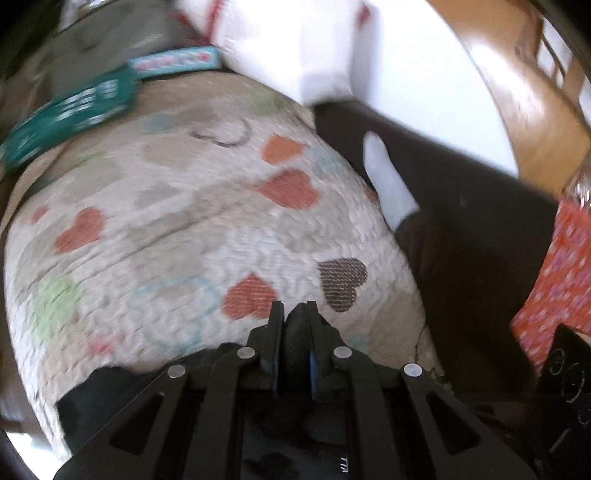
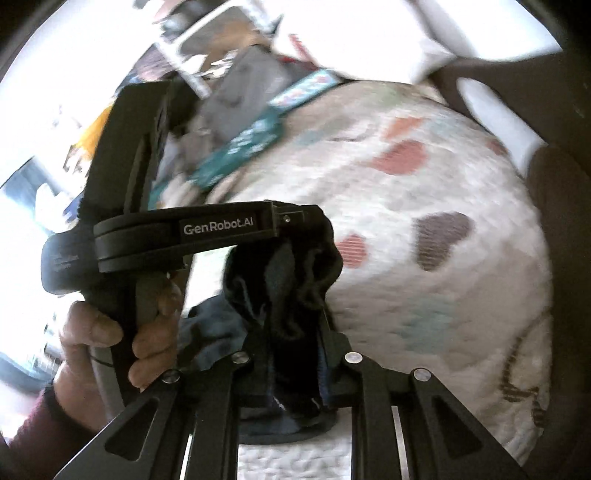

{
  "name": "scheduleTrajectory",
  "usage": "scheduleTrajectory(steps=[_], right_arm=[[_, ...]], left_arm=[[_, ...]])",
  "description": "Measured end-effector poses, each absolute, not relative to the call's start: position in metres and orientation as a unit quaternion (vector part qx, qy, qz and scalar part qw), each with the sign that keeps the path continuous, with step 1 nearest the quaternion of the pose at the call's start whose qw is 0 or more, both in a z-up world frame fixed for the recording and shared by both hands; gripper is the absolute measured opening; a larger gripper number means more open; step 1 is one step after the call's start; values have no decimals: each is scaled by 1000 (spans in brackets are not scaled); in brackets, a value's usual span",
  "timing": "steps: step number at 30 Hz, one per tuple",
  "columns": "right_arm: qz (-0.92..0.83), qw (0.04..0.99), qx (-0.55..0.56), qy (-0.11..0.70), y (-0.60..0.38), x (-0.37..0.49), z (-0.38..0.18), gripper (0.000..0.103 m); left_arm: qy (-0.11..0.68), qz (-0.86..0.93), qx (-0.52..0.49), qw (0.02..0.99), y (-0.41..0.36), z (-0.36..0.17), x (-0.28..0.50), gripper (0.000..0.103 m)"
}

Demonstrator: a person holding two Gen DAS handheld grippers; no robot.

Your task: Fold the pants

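Observation:
The dark pants [image 2: 291, 295] hang bunched above a quilt printed with hearts [image 2: 424, 206]. My right gripper [image 2: 295, 332] is shut on the pants fabric, which spills up between its fingers. My left gripper [image 1: 295, 314] is shut on a fold of the same dark pants [image 1: 295, 347]; in the right wrist view it comes in from the left [image 2: 295, 218], held by a hand [image 2: 122, 332], pinching the top of the bunch. Both grippers sit close together over the quilt [image 1: 184, 229].
A teal patterned strap [image 1: 74, 107] and grey fabric [image 1: 110, 33] lie at the quilt's far edge. A white pillow [image 1: 295, 40] is behind. A white sock on a foot [image 1: 388, 181], dark trousers and a red patterned cloth [image 1: 554, 288] are at the right.

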State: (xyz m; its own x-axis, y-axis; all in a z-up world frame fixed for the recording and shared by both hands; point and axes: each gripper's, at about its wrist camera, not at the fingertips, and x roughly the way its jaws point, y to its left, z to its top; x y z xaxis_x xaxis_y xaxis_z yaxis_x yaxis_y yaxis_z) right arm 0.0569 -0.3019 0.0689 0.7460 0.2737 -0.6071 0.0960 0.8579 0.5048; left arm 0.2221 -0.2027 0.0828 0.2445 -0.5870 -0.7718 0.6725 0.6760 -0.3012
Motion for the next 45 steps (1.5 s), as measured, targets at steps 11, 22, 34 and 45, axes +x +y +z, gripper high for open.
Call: scheduleTrajectory(steps=[11,22,34,45], right_arm=[[193,881,149,405,-163,99,79,19],[217,854,29,473,-75,133,7,22],[276,856,-77,429,-47,86,37,72],[105,895,30,431,-171,109,56,72]], left_arm=[[478,-328,-137,803,-21,54,233,11],[497,-242,-234,800,75,-24,252,11],[474,-143,-208,844,108,-13,230,35],[465,-85,-169,865,84,12,191,39]])
